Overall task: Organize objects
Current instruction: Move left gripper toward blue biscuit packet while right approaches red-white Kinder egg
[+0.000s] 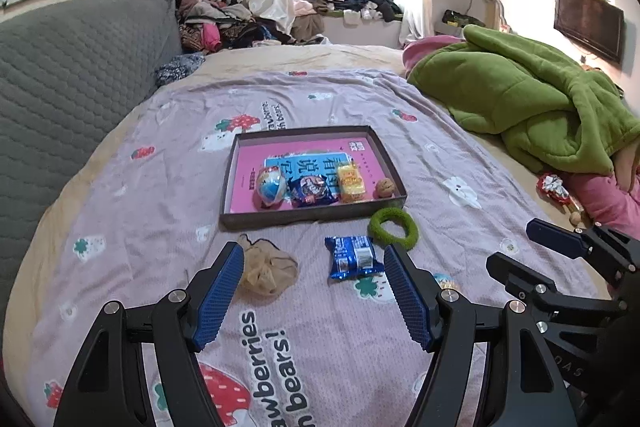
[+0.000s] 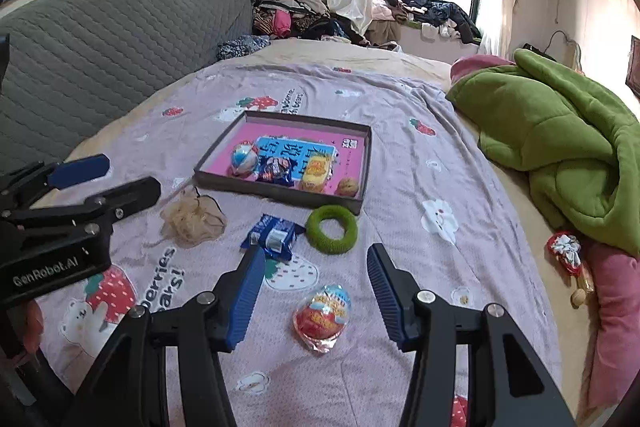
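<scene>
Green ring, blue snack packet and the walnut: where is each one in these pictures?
Green ring (image 2: 331, 229): right wrist view, on its fuzzy band, left side.
Blue snack packet (image 1: 353, 256): left wrist view, middle of the wrapper.
Walnut (image 1: 385, 187): left wrist view, middle of its shell.

Ahead of the right claw (image 2: 316, 291) lies an egg (image 2: 322, 315); ring (image 2: 331, 229), packet (image 2: 272, 235), then tray (image 2: 280, 193) beyond.
</scene>
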### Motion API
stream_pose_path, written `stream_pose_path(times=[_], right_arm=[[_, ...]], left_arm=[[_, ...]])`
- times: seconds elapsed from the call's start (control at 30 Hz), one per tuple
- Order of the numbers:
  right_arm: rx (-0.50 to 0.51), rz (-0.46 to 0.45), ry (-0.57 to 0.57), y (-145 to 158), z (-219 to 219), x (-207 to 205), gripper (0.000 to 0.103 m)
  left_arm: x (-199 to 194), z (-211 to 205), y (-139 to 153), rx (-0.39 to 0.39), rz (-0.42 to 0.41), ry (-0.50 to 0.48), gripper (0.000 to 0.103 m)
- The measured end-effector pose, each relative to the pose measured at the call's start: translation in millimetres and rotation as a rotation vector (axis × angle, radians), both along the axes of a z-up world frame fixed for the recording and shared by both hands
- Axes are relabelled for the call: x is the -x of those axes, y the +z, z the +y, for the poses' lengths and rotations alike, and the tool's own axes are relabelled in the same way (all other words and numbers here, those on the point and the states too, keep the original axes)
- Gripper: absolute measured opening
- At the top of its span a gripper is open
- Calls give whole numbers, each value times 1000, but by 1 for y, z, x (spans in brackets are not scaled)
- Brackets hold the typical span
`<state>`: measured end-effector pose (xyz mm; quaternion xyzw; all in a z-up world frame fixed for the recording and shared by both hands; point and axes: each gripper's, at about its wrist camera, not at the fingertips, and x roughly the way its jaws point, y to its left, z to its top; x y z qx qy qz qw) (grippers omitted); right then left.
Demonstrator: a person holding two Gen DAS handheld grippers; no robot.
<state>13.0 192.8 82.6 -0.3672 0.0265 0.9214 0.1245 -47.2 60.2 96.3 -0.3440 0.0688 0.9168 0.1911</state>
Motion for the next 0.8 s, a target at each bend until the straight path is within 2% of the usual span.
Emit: stream_pose_path(times=[0.23,0.8], right_arm=[[5,-13,-9,-14,-2,-7,53],[32,3,-36,-21,2,-23,53]], left_arm=[[-4,-4,-9,3,-13,1,74],[-7,-11,-23,-10,-41,3,74]])
